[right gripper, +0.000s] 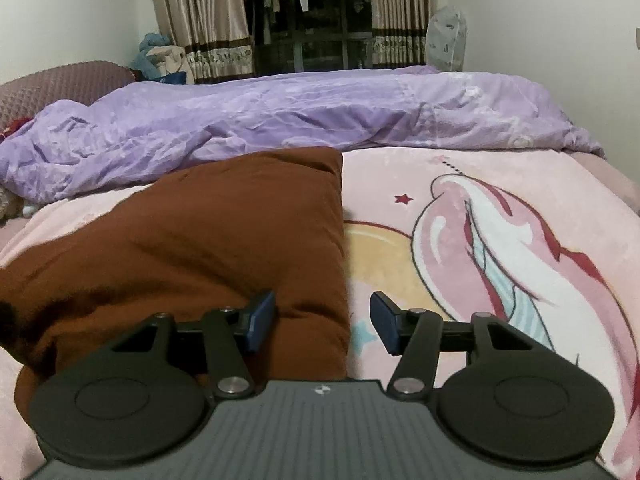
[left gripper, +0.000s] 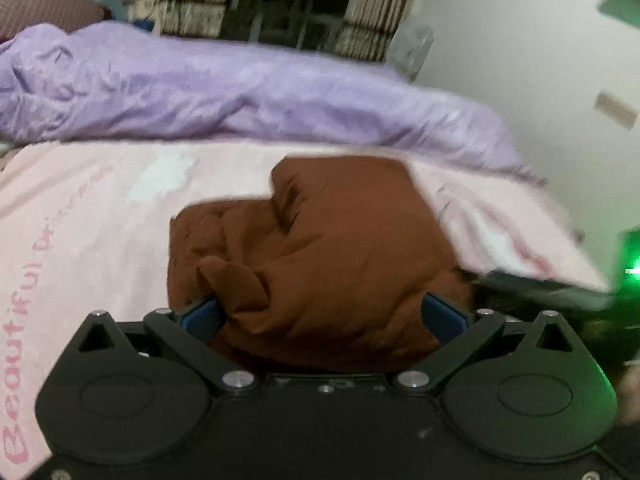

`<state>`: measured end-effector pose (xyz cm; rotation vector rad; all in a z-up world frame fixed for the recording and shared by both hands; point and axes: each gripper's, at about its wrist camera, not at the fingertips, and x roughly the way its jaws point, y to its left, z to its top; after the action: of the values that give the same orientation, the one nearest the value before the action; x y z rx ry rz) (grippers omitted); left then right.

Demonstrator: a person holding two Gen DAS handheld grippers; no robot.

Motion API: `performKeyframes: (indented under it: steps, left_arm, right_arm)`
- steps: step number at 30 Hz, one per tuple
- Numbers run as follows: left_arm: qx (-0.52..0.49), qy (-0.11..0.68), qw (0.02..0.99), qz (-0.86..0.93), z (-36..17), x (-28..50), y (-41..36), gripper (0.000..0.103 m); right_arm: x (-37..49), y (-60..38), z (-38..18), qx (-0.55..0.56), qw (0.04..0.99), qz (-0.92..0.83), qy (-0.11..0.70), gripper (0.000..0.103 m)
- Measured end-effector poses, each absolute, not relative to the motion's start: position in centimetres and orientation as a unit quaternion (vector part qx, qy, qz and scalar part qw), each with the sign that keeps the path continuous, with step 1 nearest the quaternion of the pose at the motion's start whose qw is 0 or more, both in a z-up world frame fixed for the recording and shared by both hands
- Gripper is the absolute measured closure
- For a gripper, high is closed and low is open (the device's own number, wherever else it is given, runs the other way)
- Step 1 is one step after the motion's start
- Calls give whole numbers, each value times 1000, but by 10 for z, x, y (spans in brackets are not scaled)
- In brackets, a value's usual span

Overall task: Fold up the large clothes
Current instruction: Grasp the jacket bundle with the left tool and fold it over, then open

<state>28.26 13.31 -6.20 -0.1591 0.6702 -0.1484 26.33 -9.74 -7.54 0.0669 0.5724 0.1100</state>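
A big bed fills both views. A pink blanket point(right gripper: 500, 208) covers it, with a cartoon unicorn in pink, white and red on one side. In the left wrist view the same pink blanket point(left gripper: 88, 208) has pink letters running along its edge.

Behind it lies a purple quilt point(right gripper: 280, 116), all crumpled, stretching across the far side of the bed. The purple quilt point(left gripper: 240, 96) looks blurry in the left wrist view.

Past the bed hang striped curtains point(right gripper: 200, 20) on each side of a dark window. A brown pillow point(right gripper: 60, 84) sits at the far left, with some soft toys point(right gripper: 160, 56) in the corner next to it.

The brown garment point(right gripper: 200, 248) is the thing to fold. It lies on the pink blanket, on the near side of the bed, already folded into a thick, puffy block with a straight right edge.

In the left wrist view the brown garment point(left gripper: 320, 248) is bunched and wrinkled, and it bulges up between the 2 blue pads. The left gripper point(left gripper: 320, 316) has its jaws spread wide with the cloth filling the gap. I cannot tell if the pads squeeze it.

The right gripper point(right gripper: 322, 324) sits over the near right edge of the brown block. Its jaws are spread apart and pinch nothing. 1 pad is over the brown cloth and the other is over the pink blanket.
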Motion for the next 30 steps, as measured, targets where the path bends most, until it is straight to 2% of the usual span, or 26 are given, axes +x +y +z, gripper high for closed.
performKeyframes:
  steps: [3, 6, 7, 9, 11, 14, 17, 18, 19, 20, 21, 22, 24, 28, 30]
  left_arm:
    - [-96, 349, 930, -67, -84, 304, 135, 1]
    - [-124, 317, 937, -77, -88, 299, 136, 49]
    - [-121, 309, 940, -75, -84, 294, 135, 59]
    - [-105, 285, 950, -68, -69, 277, 132, 67]
    - [-86, 254, 962, -56, -53, 253, 129, 69]
    - [-72, 236, 968, -36, -38, 217, 134, 68]
    - [-81, 285, 955, -13, -62, 213, 153, 62]
    - [-87, 316, 945, -10, -80, 223, 160, 53]
    - [-100, 344, 933, -7, -103, 234, 168, 30]
    - [-115, 355, 928, -3, -118, 240, 174, 20]
    - [-137, 357, 924, 0, -126, 242, 182, 3]
    - [-165, 353, 921, 0, -125, 239, 190, 0]
    - [-199, 336, 921, -6, -108, 229, 201, 1]
    - [-129, 247, 960, 14, -51, 226, 189, 0]
    - [-103, 206, 973, 27, -31, 244, 180, 0]
  right_arm:
    - [262, -98, -76, 26, 958, 56, 281, 38]
    - [261, -100, -75, 29, 958, 61, 280, 38]
    - [261, -100, -73, 31, 958, 62, 279, 38]
    - [255, -99, -66, 30, 959, 64, 275, 38]
    - [244, -98, -54, 24, 961, 78, 263, 38]
    - [231, -94, -40, 12, 965, 97, 243, 38]
    - [231, -90, -40, 15, 962, 117, 248, 38]
    - [235, -87, -45, 18, 959, 125, 254, 38]
    - [240, -83, -52, 17, 955, 129, 267, 38]
    - [245, -79, -57, 14, 952, 127, 279, 40]
    - [246, -76, -61, 13, 951, 123, 282, 42]
    - [245, -76, -59, 12, 953, 121, 276, 46]
    - [243, -80, -46, 16, 959, 125, 254, 46]
    - [255, -94, -14, 73, 972, 123, 185, 46]
    - [276, -89, -5, 94, 973, 116, 177, 46]
